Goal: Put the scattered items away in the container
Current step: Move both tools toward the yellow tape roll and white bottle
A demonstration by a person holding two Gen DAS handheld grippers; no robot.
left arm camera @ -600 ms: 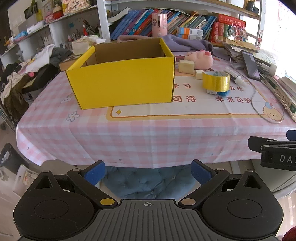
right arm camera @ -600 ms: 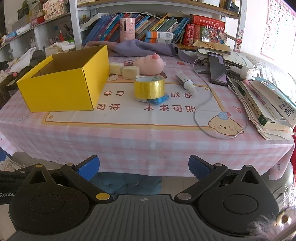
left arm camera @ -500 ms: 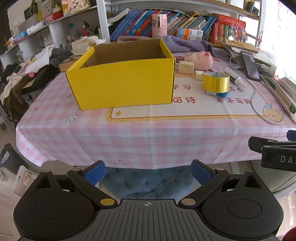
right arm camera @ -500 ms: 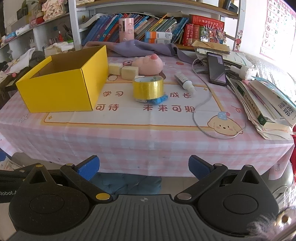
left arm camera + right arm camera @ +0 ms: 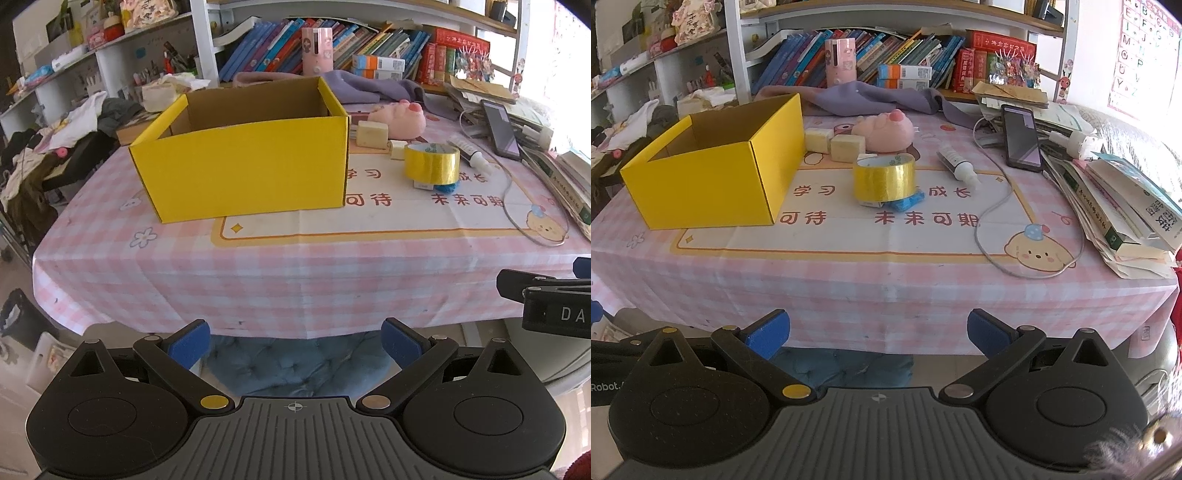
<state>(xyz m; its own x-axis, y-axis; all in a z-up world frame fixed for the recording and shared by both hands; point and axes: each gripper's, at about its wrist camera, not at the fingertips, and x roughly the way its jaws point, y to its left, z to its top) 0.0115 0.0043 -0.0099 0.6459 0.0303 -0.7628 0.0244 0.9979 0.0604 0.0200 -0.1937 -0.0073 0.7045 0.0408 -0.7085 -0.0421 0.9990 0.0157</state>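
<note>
On the pink checked tablecloth [image 5: 886, 288], stock at start of tidying:

1. Yellow cardboard box [image 5: 713, 181], the container. Open top, upright, left part of the table; what little of its inside shows looks empty.
2. Gold tape roll [image 5: 884, 180], standing on its flat face just right of the box, resting partly on a small blue item [image 5: 905, 202] and a flat card; what those two are cannot be told.
3. Two pale cream blocks [image 5: 833, 144], side by side, just beside the box's far right corner.
4. Pink plush pig [image 5: 884, 131], behind the tape, near the blocks.
5. White tube [image 5: 956, 164], lying right of the tape, cap toward the camera.
6. Phone [image 5: 1021, 138] with a white cable [image 5: 997, 206] looping forward; a stack of books and papers [image 5: 1126, 206] at the right edge. Likely not for the box.

Tools: left gripper [image 5: 295, 341] and right gripper [image 5: 879, 334] both hang off the table's near edge, jaws wide apart, nothing between them, nothing touched.

Handling notes (judgement): no item is in the box yet. The tape roll is nearest the right gripper and the sensible first pick; its width nearly fills the spread jaws, so clamping across the wall, one finger inside the core, should be safer than spanning the whole roll. Lift straight up so the items beneath do not drag. Keep clear of the cable loop. Release low inside the box.
</note>
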